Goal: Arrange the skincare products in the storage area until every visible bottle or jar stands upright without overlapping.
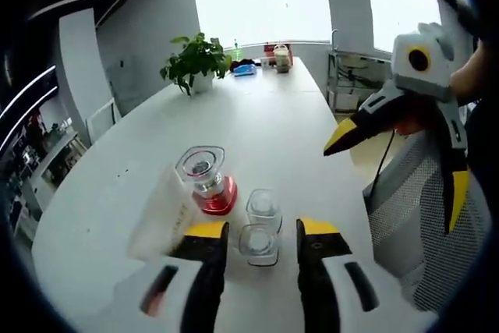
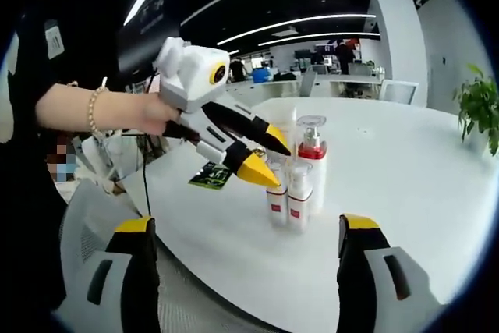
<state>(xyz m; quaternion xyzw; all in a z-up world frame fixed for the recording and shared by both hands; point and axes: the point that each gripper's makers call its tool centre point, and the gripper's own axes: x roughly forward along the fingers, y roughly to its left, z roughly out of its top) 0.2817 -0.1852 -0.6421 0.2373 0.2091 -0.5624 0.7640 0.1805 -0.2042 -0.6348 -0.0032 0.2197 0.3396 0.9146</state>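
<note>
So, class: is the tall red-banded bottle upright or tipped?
Upright: the red-banded bottle stands on the white table, clear cap on top.

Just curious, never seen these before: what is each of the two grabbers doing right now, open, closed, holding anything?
Left gripper: open, a small bottle between its jaws, not clamped.
Right gripper: open wide, holding nothing.

In the left gripper view the bottles (image 1: 234, 208) cluster at 12 o'clock of the left gripper (image 1: 261, 233), blocking a straight advance; one small bottle (image 1: 259, 243) stands between its spread jaws. Bare bench (image 1: 257, 122) lies open beyond them toward the plant (image 1: 195, 60). The right gripper (image 1: 405, 126) hangs at 2 o'clock. In the right gripper view, bench at 3 o'clock is free.
</note>
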